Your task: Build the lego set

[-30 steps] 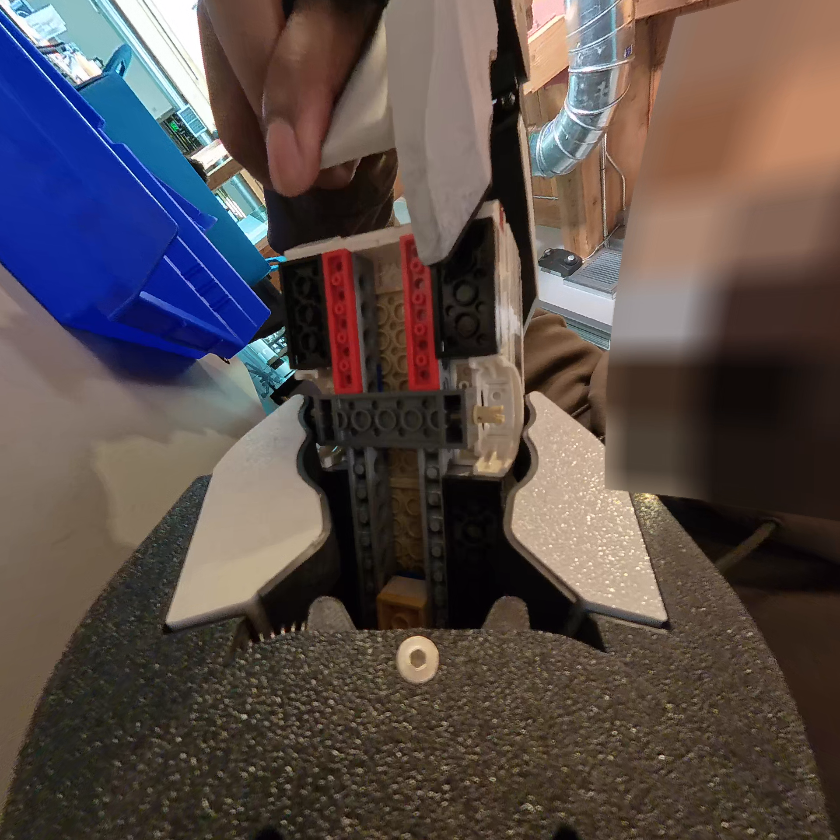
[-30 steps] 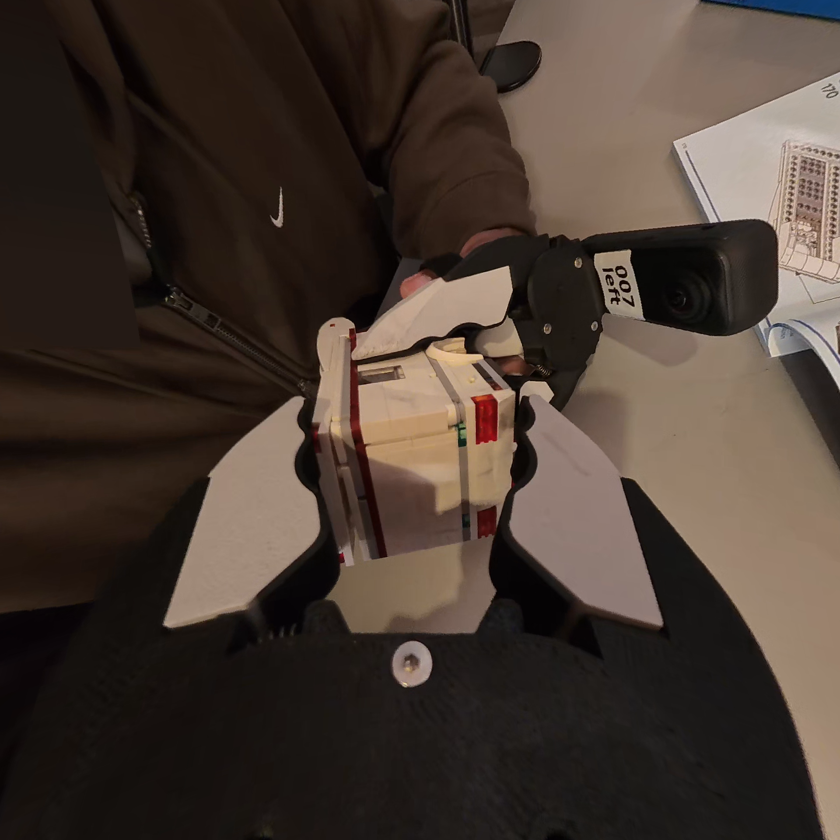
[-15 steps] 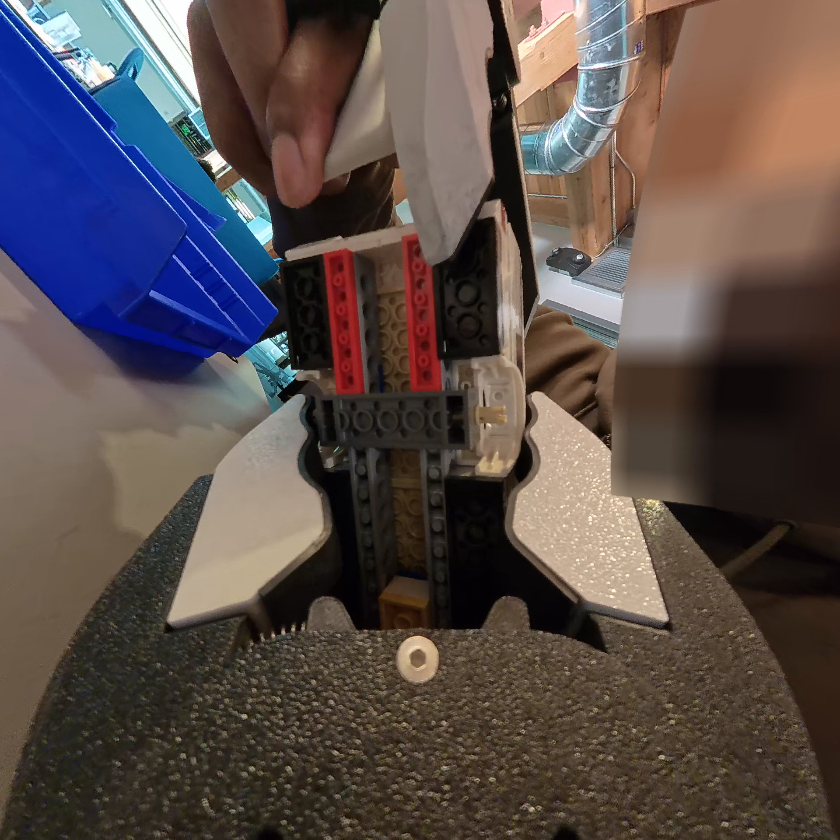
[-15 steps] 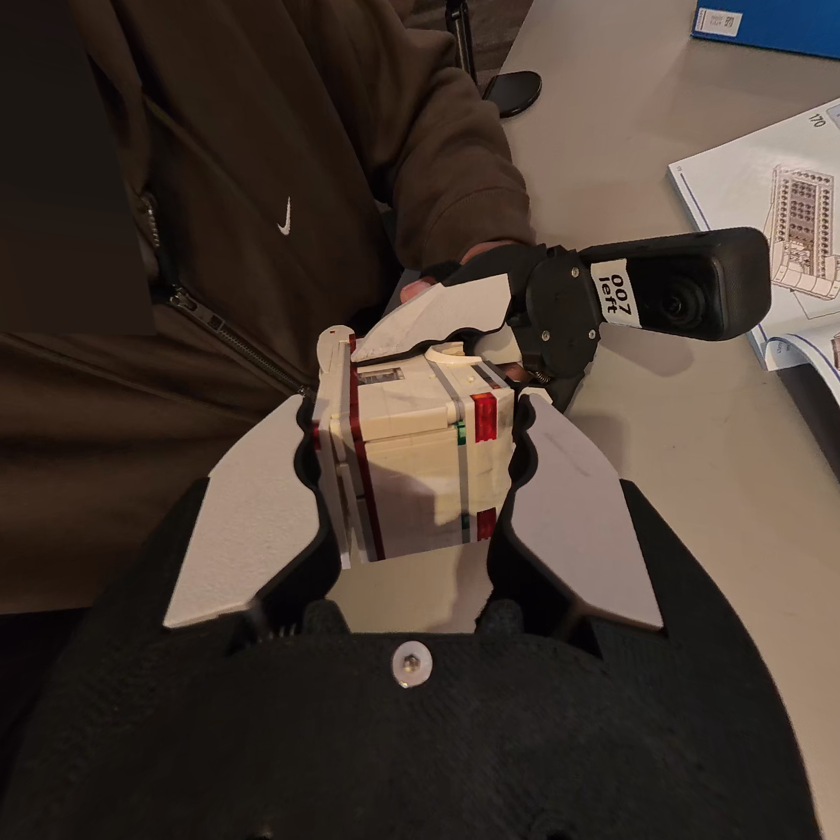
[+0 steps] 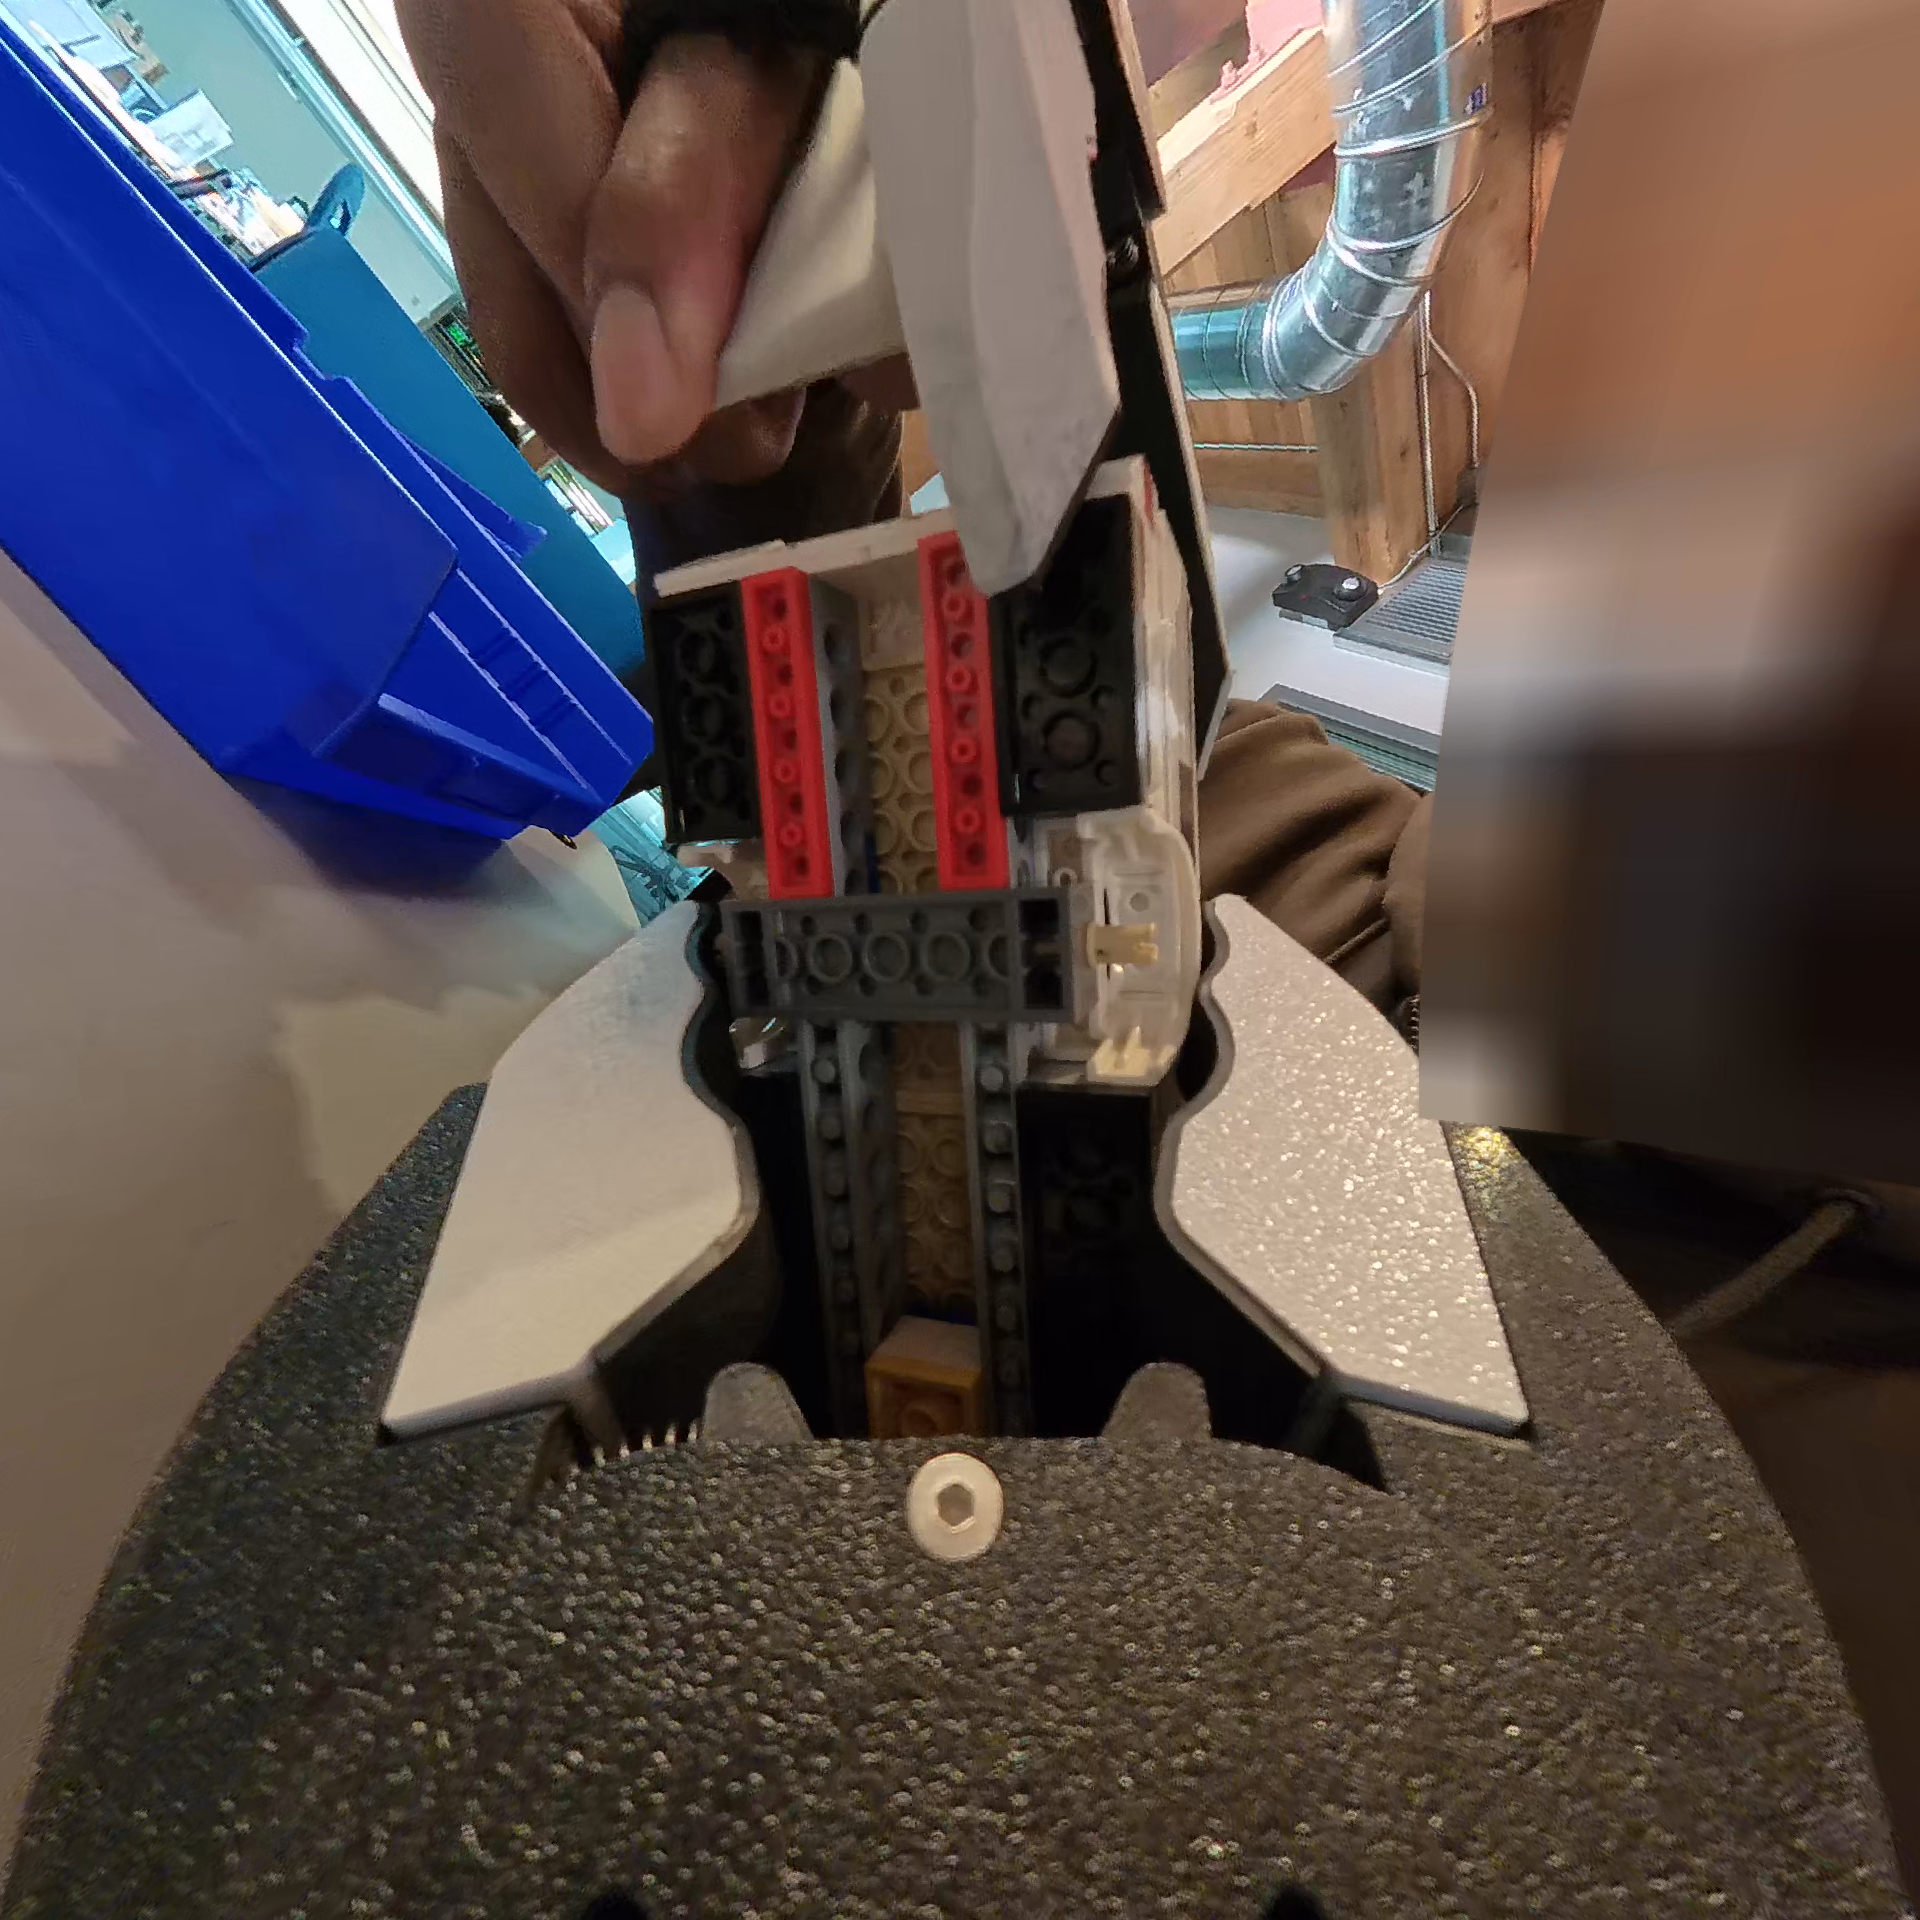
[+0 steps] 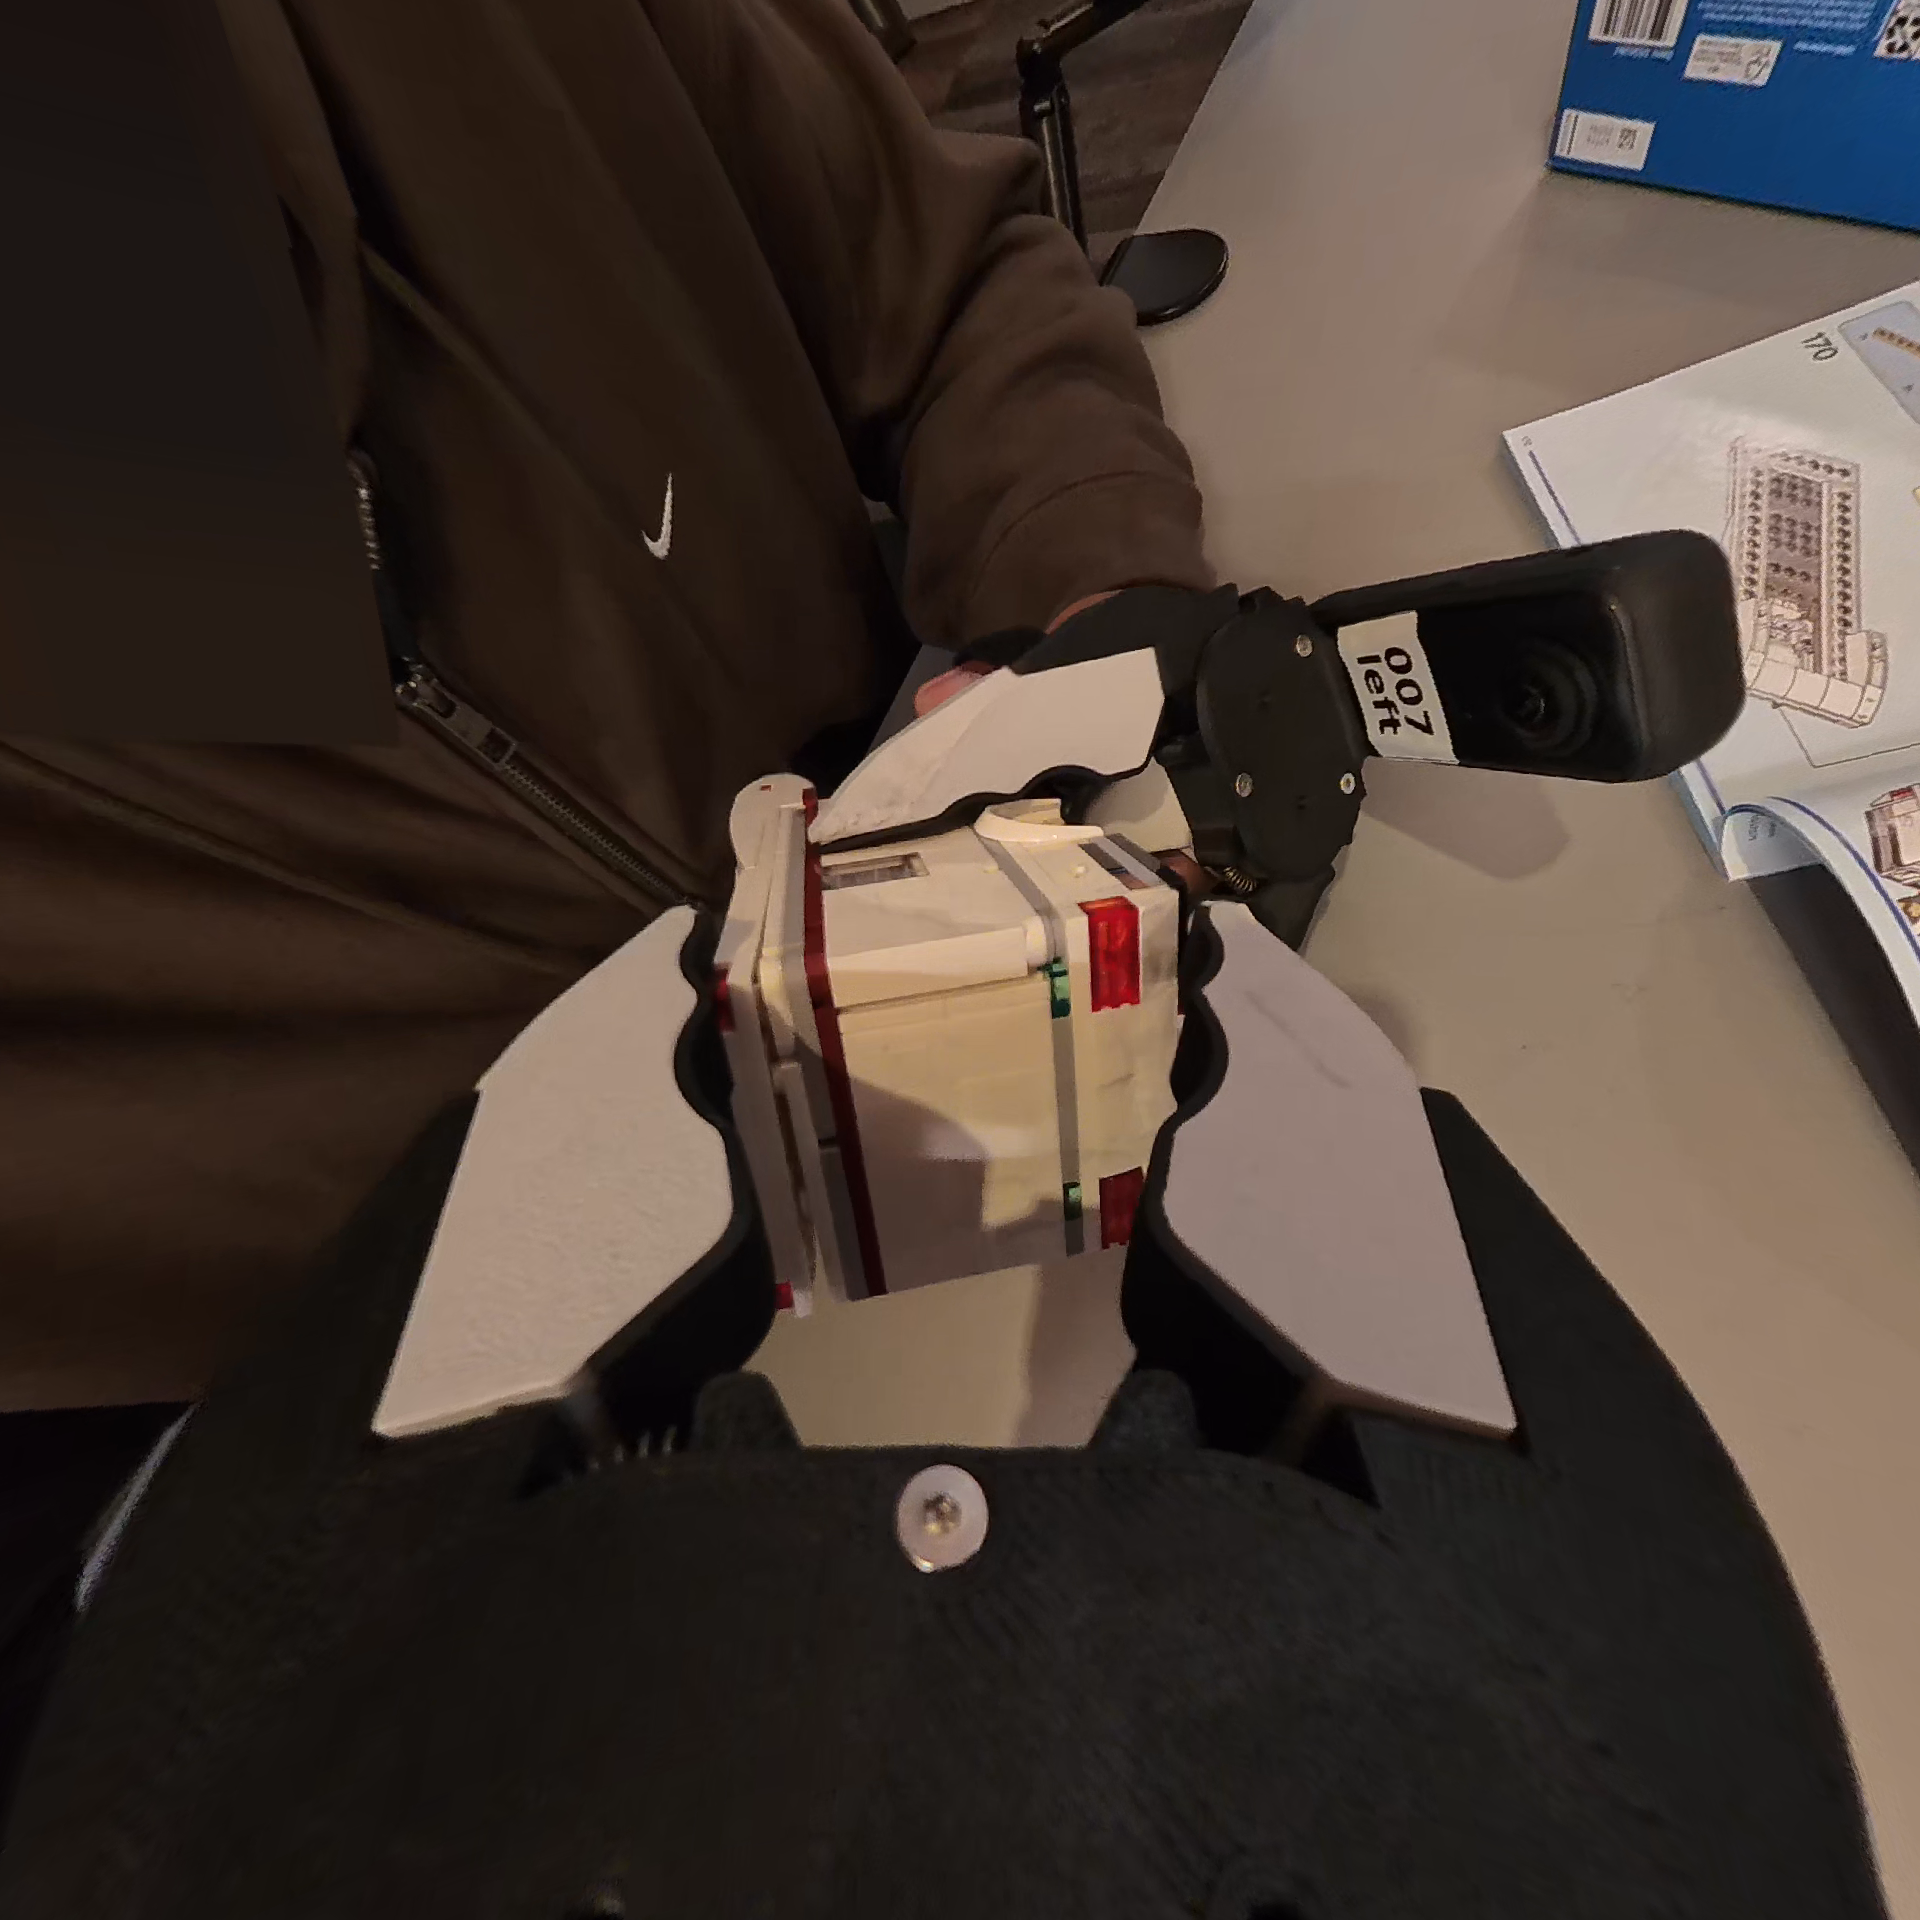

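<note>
Nothing shifted, brick model clamped between both jaws, left gripper, right gripper.

Clamped between both my grippers: a white brick-built model with red stripes, its studded underside exposed.

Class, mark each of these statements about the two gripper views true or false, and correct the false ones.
1. Both grippers grip the same brick model. True: the left gripper and the right gripper each have fingers against the brick model.
2. The model's underside shows two red beams. True, seen in the left wrist view.
3. The storage bin by the left gripper is green. False: the bin is blue.
4. The instruction booklet is closed. False: the booklet lies open on the table.
5. The person wears a white shirt. False: the jacket is dark brown.
</note>
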Motion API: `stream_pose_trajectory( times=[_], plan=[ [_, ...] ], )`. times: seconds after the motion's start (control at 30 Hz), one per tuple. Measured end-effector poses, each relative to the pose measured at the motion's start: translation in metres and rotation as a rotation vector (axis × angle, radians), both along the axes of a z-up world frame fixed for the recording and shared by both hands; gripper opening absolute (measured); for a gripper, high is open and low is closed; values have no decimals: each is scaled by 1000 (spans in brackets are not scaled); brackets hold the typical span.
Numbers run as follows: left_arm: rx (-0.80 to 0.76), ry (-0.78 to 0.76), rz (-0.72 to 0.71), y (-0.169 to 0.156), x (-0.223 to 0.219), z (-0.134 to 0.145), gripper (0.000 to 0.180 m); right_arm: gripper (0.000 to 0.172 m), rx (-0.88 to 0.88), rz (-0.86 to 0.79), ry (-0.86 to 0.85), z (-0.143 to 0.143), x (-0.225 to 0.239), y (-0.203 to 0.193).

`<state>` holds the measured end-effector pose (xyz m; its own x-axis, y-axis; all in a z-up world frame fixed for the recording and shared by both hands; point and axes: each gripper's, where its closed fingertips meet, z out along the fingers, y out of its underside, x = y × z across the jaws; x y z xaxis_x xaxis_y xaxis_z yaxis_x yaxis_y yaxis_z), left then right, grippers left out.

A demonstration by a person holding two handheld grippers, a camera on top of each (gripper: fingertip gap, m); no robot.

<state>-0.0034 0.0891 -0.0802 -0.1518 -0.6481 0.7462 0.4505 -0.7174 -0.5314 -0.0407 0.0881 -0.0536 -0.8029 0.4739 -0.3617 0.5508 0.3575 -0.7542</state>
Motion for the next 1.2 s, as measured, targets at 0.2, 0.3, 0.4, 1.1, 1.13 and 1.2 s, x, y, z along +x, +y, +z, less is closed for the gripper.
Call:
stream_pose_trajectory(
  times=[0.2, 0.3, 0.4, 1.1, 1.13, 1.2],
  plan=[
    [1, 23, -6, 0, 4, -7, 85, 93, 58, 11, 52, 5, 9, 7],
    [4, 21, -22, -2, 7, -7, 85, 90, 65, 5, 51, 4, 10, 10],
    [11, 27, -41, -5, 10, -6, 85, 84, 56, 31, 40, 0, 14, 9],
    [-51, -13, -114, -18, 23, -4, 85, 84, -103, 137, 14, -1, 28, -8],
    [-49, -10, -112, -19, 24, -5, 85, 84, -105, 138, 18, -1, 28, -9],
    [-40, 4, -106, -19, 24, -6, 86, 84, -98, 142, 28, -2, 28, -10]
  ],
)
